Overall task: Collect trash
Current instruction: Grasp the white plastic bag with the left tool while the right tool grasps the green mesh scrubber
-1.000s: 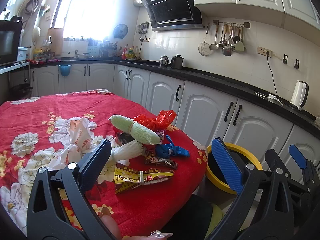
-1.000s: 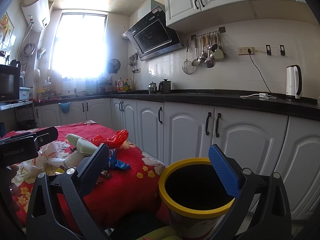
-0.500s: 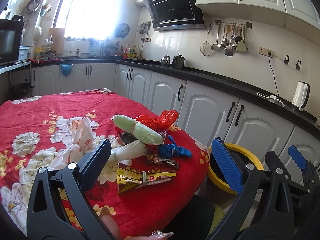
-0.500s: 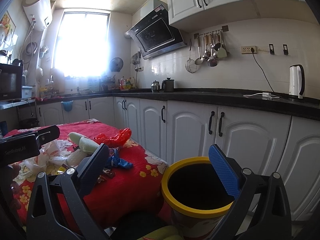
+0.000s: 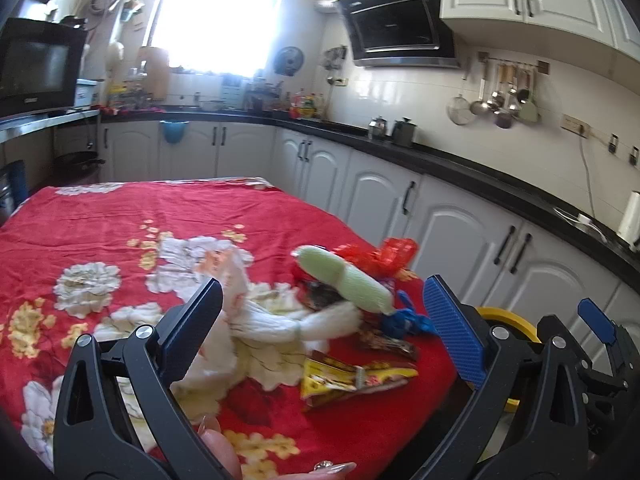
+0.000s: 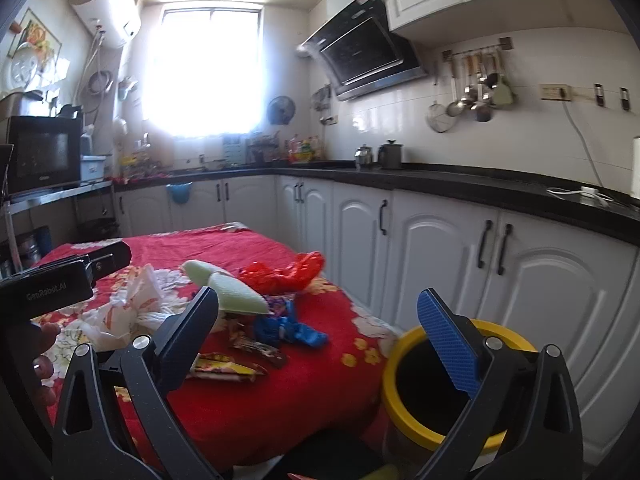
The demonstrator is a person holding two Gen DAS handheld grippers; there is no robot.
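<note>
Kitchen table w/ red cloth [image 5: 120, 216]: both grippers, left [image 5: 324, 320] & right [image 6: 320, 328], agape, empty. Risk: wrappers [image 5: 352, 376] lie flat, pads may snag cloth; bin [image 6: 404, 412] sits low past edge, drops could miss.

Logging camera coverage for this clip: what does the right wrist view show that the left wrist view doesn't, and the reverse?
Right wrist only: the white water heater high on the wall, and the open mouth of the yellow-rimmed bin, dark inside.

Left wrist only: the white wrapper in full beside its open left gripper, and the right gripper at frame edge.

Both: the red floral tablecloth, green foam sleeve, red bag, blue bag and yellow snack packet.
</note>
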